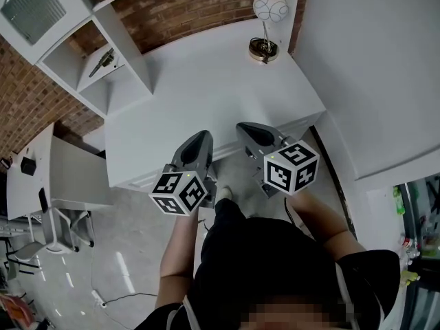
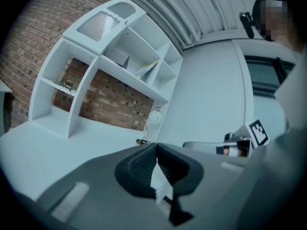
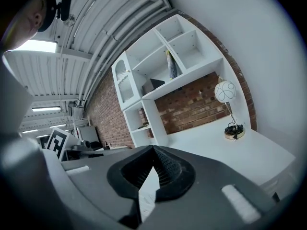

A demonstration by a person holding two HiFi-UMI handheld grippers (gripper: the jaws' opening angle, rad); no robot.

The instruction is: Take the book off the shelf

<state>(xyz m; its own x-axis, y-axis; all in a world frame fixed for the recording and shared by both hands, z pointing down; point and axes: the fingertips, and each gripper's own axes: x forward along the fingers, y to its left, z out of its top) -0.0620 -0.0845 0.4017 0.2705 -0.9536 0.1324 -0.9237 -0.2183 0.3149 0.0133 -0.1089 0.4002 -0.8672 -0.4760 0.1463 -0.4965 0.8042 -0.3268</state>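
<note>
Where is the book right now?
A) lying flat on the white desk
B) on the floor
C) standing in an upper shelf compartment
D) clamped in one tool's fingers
C: the right gripper view shows the book standing on edge in an upper compartment of the shelf, well above the desk.

Desk top (image 1: 206, 81) is bare across the middle, a wide open path from the near edge to the brick wall (image 1: 179, 9). Obstacles:
- **Left:** shelf unit (image 1: 124, 60) stands on the desk's left end. Uprights and boards split it into open-front cubbies.
- **Right:** table lamp (image 1: 265, 47) at the back right corner, near the white side wall (image 1: 371, 67) that closes off that side.
- **Low cubby:** small metal item (image 1: 102, 60).
- **Upper cubbies:** dark box (image 3: 152, 85) and leaning book (image 3: 171, 65), with free room beside each.
</note>
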